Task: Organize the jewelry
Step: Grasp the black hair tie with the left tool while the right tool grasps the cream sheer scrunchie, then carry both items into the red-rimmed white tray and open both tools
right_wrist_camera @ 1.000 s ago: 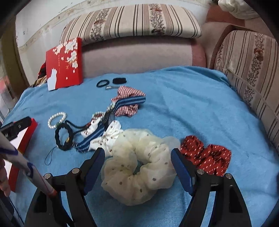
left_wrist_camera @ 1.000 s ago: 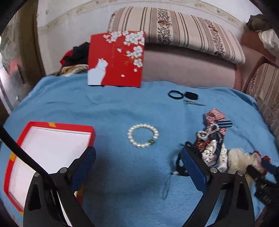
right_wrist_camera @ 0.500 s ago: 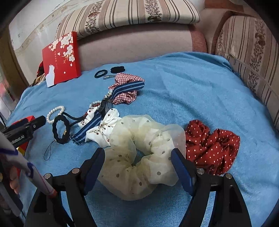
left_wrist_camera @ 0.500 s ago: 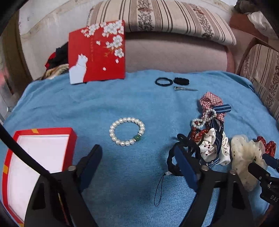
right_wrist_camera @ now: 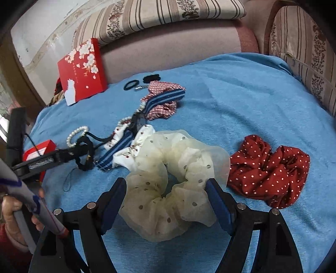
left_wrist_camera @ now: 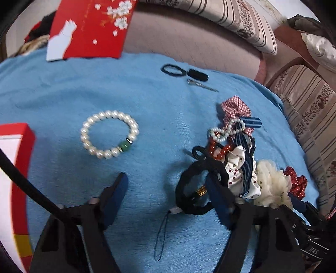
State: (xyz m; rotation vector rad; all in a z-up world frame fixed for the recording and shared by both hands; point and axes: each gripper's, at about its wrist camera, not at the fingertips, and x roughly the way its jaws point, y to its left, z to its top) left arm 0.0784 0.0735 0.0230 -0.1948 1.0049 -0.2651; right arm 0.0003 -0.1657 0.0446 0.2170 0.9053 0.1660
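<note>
My left gripper (left_wrist_camera: 168,185) hangs low over the blue cloth (left_wrist_camera: 147,94) with its jaws closing. A black braided ring (left_wrist_camera: 181,187) with a thin cord lies between them, against the right finger; the left finger stands apart from it. A pearl bracelet (left_wrist_camera: 109,134) with one green bead lies just beyond. The open red box (left_wrist_camera: 19,147) is at the left edge. My right gripper (right_wrist_camera: 167,198) is open, its fingers on either side of a cream dotted scrunchie (right_wrist_camera: 189,151) without pressing it. In the right wrist view the left gripper (right_wrist_camera: 69,154) reaches in at the black ring (right_wrist_camera: 83,167).
A tangle of bows, beads and scrunchies (left_wrist_camera: 237,151) lies right of the black ring. A red dotted scrunchie (right_wrist_camera: 268,168) lies right of the cream one. Black hair ties (left_wrist_camera: 174,70) and a metal clip (left_wrist_camera: 201,85) lie farther back. The red flowered lid (left_wrist_camera: 90,27) leans on the striped sofa (right_wrist_camera: 168,12).
The left gripper came down and forward to the black ring, and its jaws narrowed around it. The right gripper stayed over the cream scrunchie, tilting down slightly.
</note>
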